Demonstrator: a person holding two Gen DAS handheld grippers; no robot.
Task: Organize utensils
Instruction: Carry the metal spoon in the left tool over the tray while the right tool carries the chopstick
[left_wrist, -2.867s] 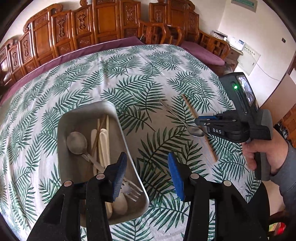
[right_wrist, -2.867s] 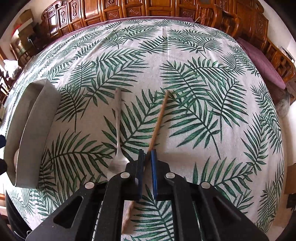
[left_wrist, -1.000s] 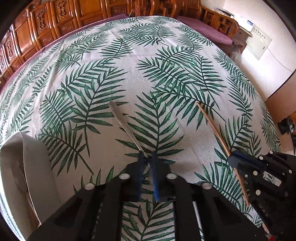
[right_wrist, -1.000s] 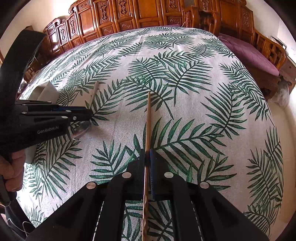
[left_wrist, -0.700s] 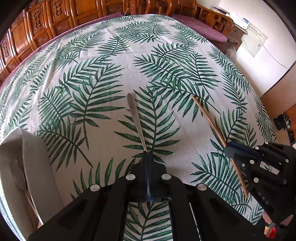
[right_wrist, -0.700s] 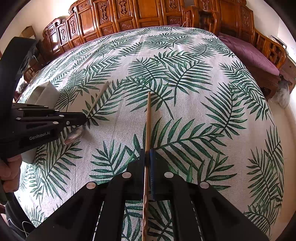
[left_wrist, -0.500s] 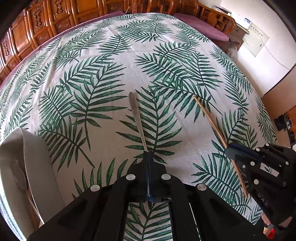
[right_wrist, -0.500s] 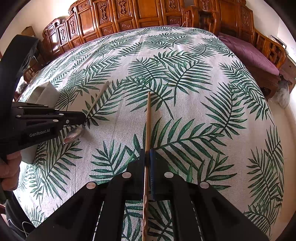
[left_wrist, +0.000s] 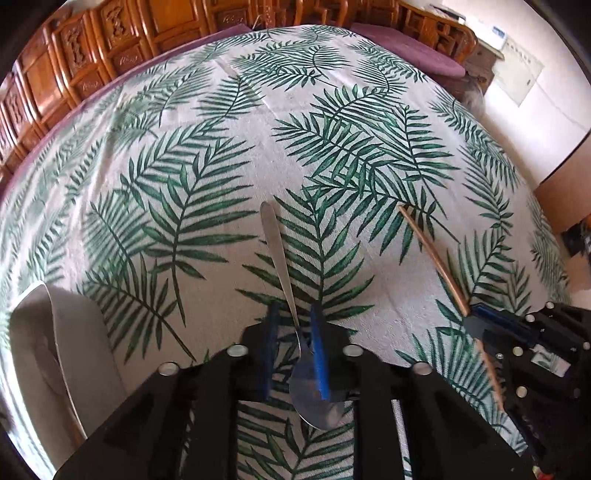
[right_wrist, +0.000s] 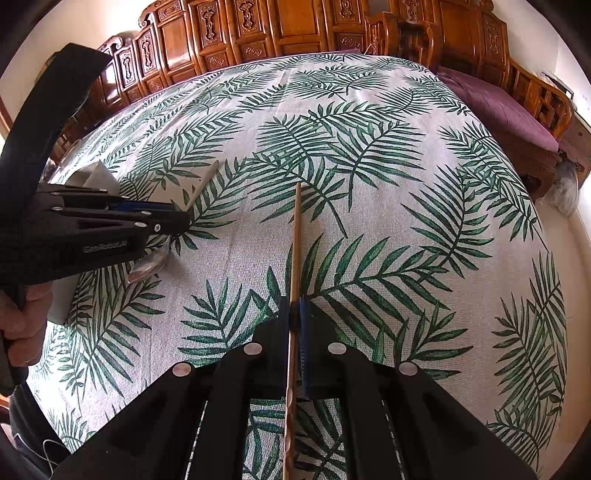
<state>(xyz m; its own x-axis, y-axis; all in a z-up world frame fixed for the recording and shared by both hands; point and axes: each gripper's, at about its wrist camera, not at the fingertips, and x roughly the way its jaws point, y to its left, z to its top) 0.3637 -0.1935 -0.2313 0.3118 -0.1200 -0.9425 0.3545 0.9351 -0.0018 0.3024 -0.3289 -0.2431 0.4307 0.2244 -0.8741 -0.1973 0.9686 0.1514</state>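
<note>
— Looking at the left gripper (left_wrist: 293, 326) first: what is it doing?

— Its fingers are standing apart on either side of a metal spoon (left_wrist: 284, 273), at the neck just above the bowl. The gap is narrow, but the left pad is showing daylight beside the metal, so I am reading it as open and not gripping

— And the spoon's direction?

— Its long axis is running straight ahead along the fingers, the handle pointing away and the bowl lying back under the gripper. It looks to be resting on the leaf-print tablecloth (left_wrist: 221, 166)

— The right gripper (right_wrist: 294, 308)?

— It is pinching a wooden chopstick (right_wrist: 295, 240), the shaft running forward from between the closed pads

— Where is everything heading?

— Probably to the metal tray (left_wrist: 70, 332), which is sitting at the left edge of the left view. The left gripper is nearer to it; the right one is well apart, on the far side

— Counting the loose pieces?

— One spoon and one chopstick are showing outside the tray. Its contents are too cut off to count
</note>
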